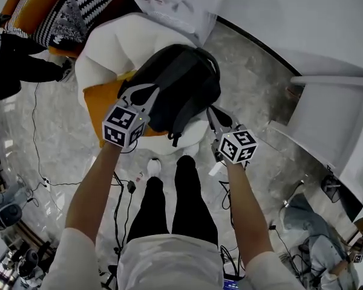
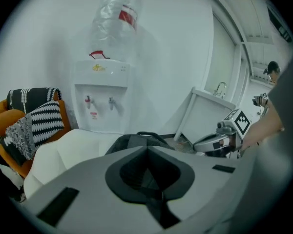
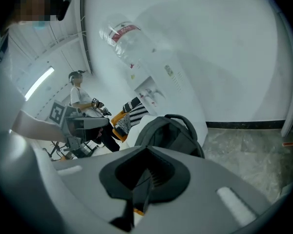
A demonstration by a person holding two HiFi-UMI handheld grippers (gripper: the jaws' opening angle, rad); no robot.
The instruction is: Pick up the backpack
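A: Step?
B: We're on the reach. Backpack (image 1: 178,86) lies on the white armchair (image 1: 109,47); left gripper (image 1: 151,91) is over its near-left edge, right gripper (image 1: 211,110) at its near-right.
A: Fingers?
B: Both pairs together, empty. Next, we think: open them and go for the top handle (image 1: 212,59).

No readable text, red label (image 2: 127,17) on water bottle (image 2: 110,30) blurred, dispenser (image 2: 101,106) markings too small to read
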